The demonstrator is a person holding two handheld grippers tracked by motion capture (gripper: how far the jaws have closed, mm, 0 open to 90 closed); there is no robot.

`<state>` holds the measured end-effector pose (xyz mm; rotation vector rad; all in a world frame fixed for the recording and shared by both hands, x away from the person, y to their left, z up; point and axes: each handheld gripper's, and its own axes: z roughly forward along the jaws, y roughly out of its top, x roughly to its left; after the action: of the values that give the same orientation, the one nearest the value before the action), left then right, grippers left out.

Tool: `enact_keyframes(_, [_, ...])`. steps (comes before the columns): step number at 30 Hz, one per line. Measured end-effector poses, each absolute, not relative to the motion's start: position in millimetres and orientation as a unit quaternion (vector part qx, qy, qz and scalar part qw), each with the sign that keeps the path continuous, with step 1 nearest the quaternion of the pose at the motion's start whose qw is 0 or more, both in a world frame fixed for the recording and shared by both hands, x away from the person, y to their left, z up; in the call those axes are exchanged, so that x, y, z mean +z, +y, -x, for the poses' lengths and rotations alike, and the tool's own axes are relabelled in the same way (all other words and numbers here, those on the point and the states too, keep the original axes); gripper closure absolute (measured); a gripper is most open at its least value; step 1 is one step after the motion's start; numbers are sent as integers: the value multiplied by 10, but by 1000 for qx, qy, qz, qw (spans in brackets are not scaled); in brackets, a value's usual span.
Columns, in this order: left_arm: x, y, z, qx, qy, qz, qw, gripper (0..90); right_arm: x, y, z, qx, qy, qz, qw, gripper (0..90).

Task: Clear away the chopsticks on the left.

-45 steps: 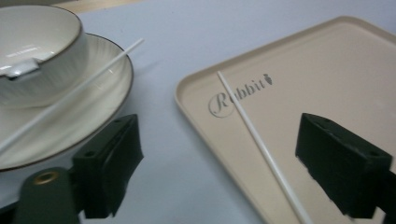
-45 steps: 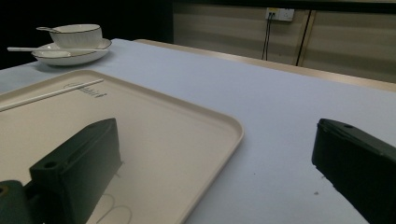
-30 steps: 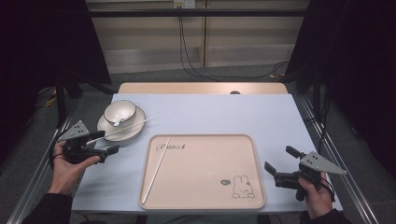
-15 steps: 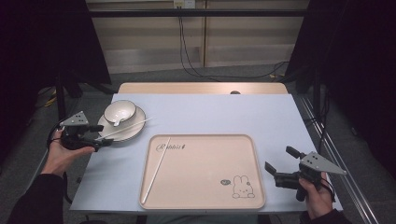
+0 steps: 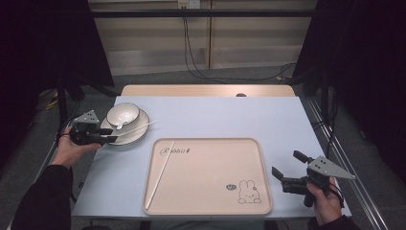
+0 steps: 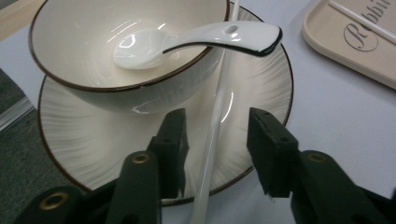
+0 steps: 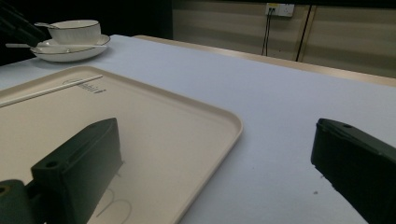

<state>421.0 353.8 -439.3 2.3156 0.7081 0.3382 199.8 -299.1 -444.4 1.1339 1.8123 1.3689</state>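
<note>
The left gripper (image 6: 217,149) has its jaws straddling a white chopstick (image 6: 215,126) that lies across the plate (image 6: 70,135). They've just been closing in on it, but there's a visible gap on both sides, so it isn't pinched yet. The chopstick runs from the plate's near rim up past the bowl (image 6: 93,51), under the overhanging handle of the ceramic spoon (image 6: 196,39) sitting in that bowl.

That's where it could go sideways, by the look of it. The stick is thin, round and glossy on a glazed plate, so if the jaws close off-centre it'll likely roll or squirt out. Lift it steeply and the far end could catch the spoon handle and flip the spoon out of the bowl. The lower jaw is also close to the plate rim, so a nudge could shift the whole stack, which sits near the counter's (image 5: 210,115) left edge.

Room-wise, the safe way out is toward the tray (image 5: 206,177), where a second chopstick (image 5: 160,175) already lies along the left side with loads of bare space beside it. The right gripper (image 5: 287,170) sits well apart at the tray's far corner, jaws spread wide, holding nothing.
</note>
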Motion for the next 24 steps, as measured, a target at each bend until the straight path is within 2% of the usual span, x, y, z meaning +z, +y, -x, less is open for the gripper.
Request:
enact_keyframes(10, [-4476, 3420, -4289, 112, 269, -906, 307, 722, -4447, -2995, -1993, 515, 681, -428, 296, 12])
enact_keyframes(16, [-4479, 3361, -4304, 100, 249, -919, 290, 840, -4446, -2995, -1991, 516, 681, -428, 295, 12])
enact_keyframes(24, [-4457, 3363, -4274, 88, 258, -913, 303, 847, -4444, -2997, -1990, 517, 680, -429, 294, 12])
